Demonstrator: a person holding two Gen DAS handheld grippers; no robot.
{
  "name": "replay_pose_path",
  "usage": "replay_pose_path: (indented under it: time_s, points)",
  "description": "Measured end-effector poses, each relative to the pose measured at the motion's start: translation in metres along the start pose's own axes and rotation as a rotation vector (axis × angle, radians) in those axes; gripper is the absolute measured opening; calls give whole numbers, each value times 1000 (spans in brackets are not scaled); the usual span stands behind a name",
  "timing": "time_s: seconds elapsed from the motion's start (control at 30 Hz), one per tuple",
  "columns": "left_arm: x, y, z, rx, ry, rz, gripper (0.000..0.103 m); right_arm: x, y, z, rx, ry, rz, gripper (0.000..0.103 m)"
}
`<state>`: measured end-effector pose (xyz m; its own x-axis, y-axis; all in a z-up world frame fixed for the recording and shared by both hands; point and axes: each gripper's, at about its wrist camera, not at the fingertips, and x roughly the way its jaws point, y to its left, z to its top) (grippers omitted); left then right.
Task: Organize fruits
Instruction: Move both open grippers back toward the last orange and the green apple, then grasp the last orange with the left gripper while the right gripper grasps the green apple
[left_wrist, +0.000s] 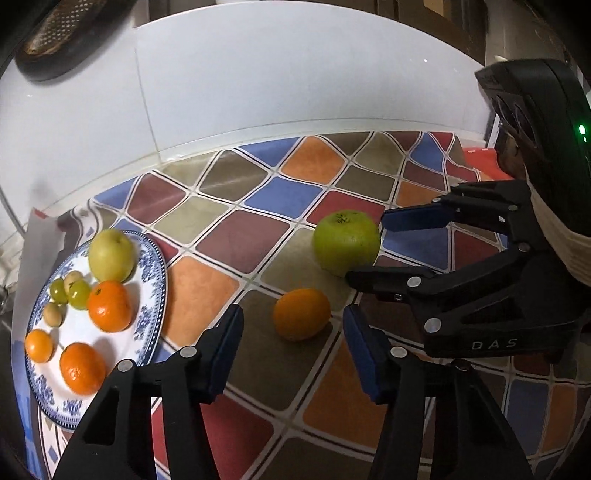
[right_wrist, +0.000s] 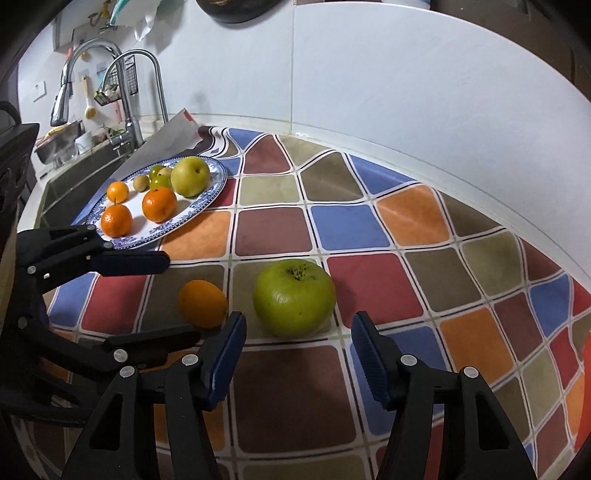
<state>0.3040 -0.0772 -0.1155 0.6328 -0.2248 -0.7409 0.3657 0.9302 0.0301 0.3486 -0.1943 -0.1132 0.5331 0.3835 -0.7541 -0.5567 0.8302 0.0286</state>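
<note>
Now both unclenched, the left hand-held gripper (left_wrist: 293, 354) straddles the small round orange fruit (left_wrist: 301, 314) and the right hand-held gripper (right_wrist: 299, 354) the big green apple (right_wrist: 294, 297), both on the checkered table (right_wrist: 369, 229); next, probably clench and carry left to the blue-patterned plate (right_wrist: 218, 184).

From my left wrist camera, the right claw (left_wrist: 364, 251) covers the green apple's (left_wrist: 345, 242) lower right edge, so I cannot tell whether they touch. The dark pan (left_wrist: 62, 40) runs off the top. The sink (right_wrist: 70, 173) clutter is too small to identify.
</note>
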Motion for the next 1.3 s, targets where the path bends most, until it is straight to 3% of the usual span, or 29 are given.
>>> replay_pose_path:
  time_s: [0.27,0.4,0.7,1.3]
  points:
    - [11,3,2,11,17,-48,34,15,-1,5,-11,15,29,58]
    - [11,4,2,4,17,-47,34,21,-2,6,10,22,49,52]
    - [-10,11,-1,-45,-3,13,34,13,1,1,57,4,36,51]
    - [-97,13,-15,-123,-137,81,34,-69,35,-3,128,-125,-26,51]
